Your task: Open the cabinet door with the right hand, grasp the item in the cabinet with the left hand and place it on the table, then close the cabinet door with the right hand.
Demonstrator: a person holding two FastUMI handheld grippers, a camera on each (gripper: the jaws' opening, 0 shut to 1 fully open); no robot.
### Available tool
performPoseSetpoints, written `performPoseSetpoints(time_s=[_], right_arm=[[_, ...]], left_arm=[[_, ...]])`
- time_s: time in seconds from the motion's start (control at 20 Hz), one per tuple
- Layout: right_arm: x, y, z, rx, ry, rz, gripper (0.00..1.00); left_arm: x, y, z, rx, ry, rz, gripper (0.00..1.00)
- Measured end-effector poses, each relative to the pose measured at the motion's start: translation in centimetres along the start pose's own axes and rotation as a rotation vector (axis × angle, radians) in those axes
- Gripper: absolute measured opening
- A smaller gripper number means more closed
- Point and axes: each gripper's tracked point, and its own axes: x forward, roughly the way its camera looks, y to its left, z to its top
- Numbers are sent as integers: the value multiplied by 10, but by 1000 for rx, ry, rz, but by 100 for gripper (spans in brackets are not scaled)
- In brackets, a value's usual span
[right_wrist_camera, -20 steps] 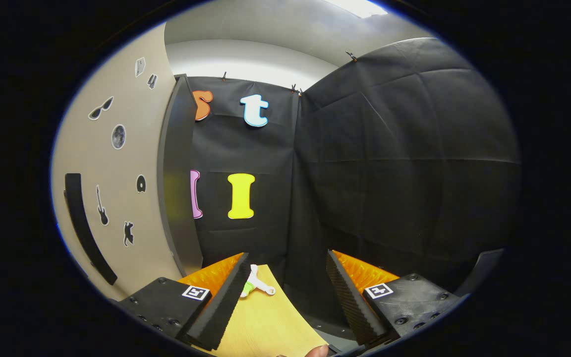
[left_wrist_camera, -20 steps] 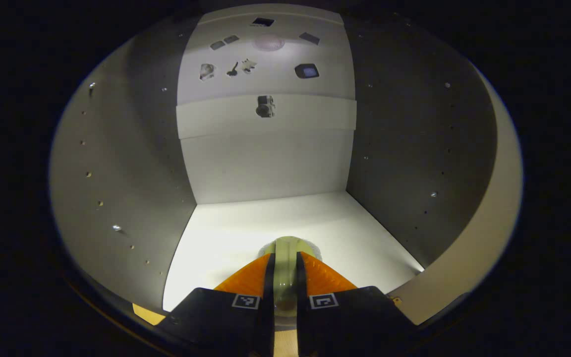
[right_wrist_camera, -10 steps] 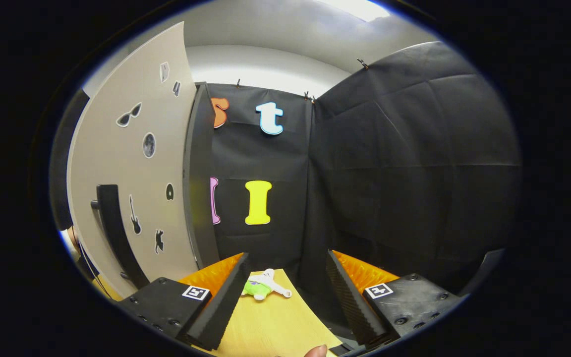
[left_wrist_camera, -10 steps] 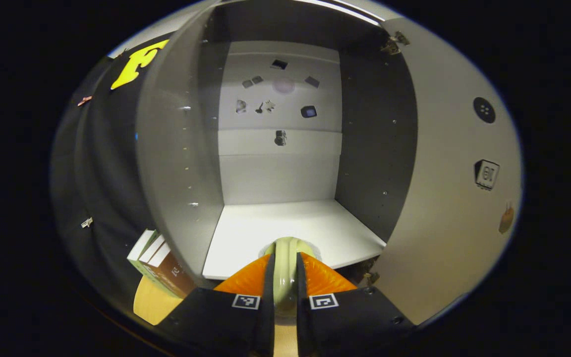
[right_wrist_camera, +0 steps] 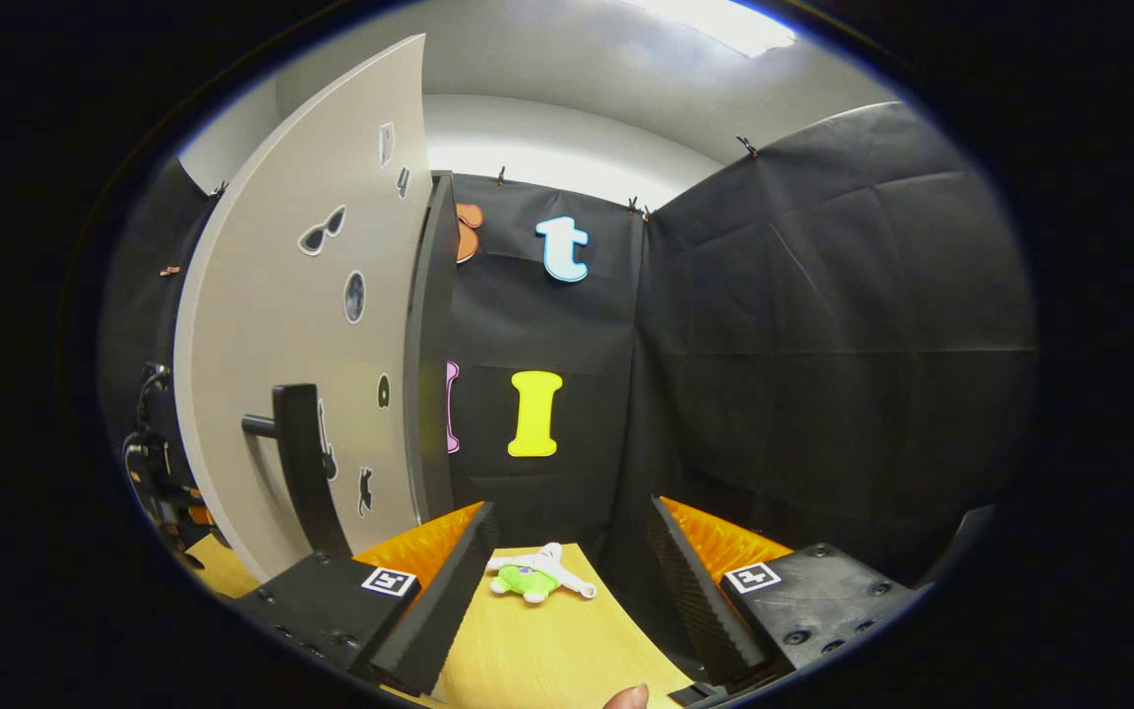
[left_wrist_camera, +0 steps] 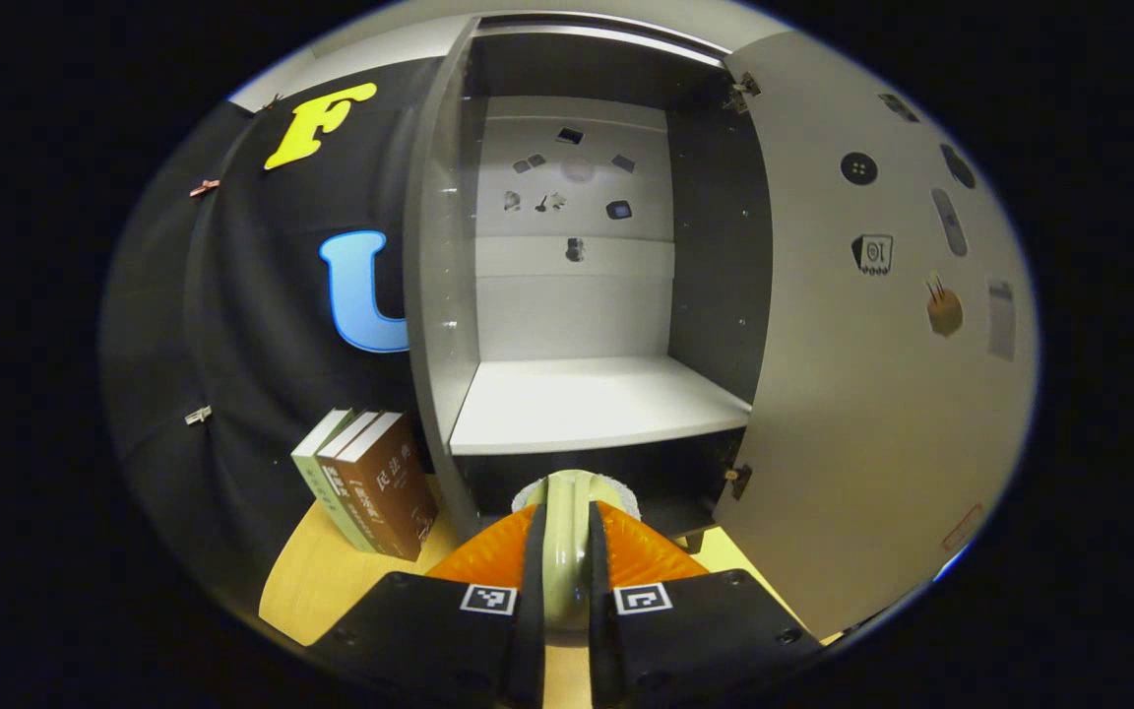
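The item (left_wrist_camera: 567,551), a pale, smooth, rounded piece, is seen in the left gripper view clamped between the left tool's (left_wrist_camera: 567,537) fingers, above the wooden worktop (left_wrist_camera: 331,581) just near of the open cabinet (left_wrist_camera: 587,404). In the right gripper view, the right tool (right_wrist_camera: 567,551) is held open and empty; the door handle (right_wrist_camera: 301,463), a dark upright bar, lies to its left.

Ceiling light (right_wrist_camera: 724,20) glares overhead, the cabinet (left_wrist_camera: 577,295) interior is dim and shadowed, and fisheye distortion bends the edges.
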Motion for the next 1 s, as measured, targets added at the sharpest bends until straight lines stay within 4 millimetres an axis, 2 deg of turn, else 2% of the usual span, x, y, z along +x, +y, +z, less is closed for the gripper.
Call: performPoseSetpoints(time_s=[0.15,0.25,0.45,0.8,1.0], right_arm=[[-2,13,3,-20,-9,10,98],[-5,20,2,-27,-10,14,98],[-7,28,-2,-11,1,13,98],[-14,29,7,-31,-13,-11,98],[-15,28,4,-44,-2,-18,98]], left_arm=[[-4,5,-49,27,7,40,22],[-11,2,-82,-30,28,47,22],[-20,0,-125,-19,17,72,22],[-13,-25,-199,-15,45,53,22],[-1,-51,-241,23,110,0,22]])
